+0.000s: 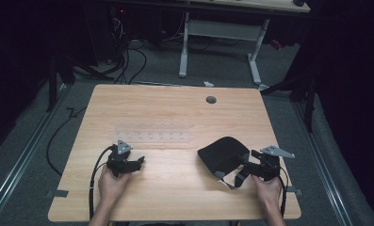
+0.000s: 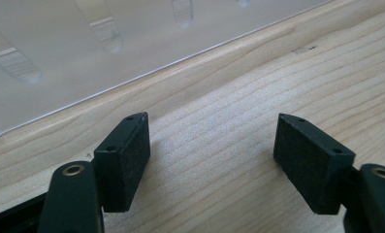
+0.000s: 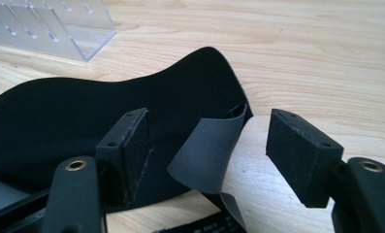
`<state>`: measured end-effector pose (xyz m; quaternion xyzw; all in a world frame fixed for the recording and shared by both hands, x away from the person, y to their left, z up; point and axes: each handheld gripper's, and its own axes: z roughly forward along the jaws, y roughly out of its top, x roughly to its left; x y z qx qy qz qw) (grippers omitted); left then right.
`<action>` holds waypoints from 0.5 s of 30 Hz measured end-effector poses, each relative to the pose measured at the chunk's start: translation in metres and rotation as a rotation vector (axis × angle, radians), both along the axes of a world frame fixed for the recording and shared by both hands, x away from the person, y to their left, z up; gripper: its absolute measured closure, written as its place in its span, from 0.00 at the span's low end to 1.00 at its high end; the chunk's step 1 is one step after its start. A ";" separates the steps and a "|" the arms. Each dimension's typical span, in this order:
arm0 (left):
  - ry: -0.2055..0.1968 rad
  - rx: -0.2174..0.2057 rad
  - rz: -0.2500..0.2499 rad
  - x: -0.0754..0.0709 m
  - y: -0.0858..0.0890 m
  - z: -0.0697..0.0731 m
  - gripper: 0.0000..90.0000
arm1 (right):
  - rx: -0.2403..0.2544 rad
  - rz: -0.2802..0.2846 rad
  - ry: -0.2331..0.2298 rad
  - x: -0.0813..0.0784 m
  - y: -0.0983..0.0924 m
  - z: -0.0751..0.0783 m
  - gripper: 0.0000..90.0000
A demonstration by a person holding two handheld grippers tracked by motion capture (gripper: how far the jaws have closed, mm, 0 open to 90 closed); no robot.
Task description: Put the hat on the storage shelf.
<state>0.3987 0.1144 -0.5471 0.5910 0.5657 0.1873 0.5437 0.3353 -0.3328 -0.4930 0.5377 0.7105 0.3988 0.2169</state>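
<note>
A black fabric eye mask (image 1: 221,153) with a grey strap (image 1: 228,178) lies on the wooden table (image 1: 175,197), right of centre. My right gripper (image 1: 247,162) is at the mask's right edge, held by a hand. In the right gripper view the mask (image 3: 59,121) spreads under the left jaw and the grey strap (image 3: 207,150) curls up between the jaws, touching neither pad; the right gripper (image 3: 207,153) is open. My left gripper (image 1: 138,163) rests on the table at the left, open over bare wood (image 2: 212,145), just below a clear plastic rack (image 1: 154,135).
The clear rack (image 2: 83,53) has several slots and lies flat mid-table; its corner (image 3: 49,29) shows beyond the mask. A round grommet hole (image 1: 211,100) sits near the far edge. Cables trail off the table's left side. Another desk's white legs (image 1: 183,47) stand beyond.
</note>
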 end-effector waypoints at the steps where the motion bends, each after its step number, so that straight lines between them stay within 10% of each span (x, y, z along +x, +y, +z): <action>1: 0.000 0.000 0.000 0.000 0.000 0.000 0.33 | 0.000 0.000 0.000 0.000 0.000 0.000 0.36; 15: 0.000 0.000 0.002 0.000 0.000 0.000 0.33 | 0.051 0.037 0.062 0.023 0.008 -0.011 0.38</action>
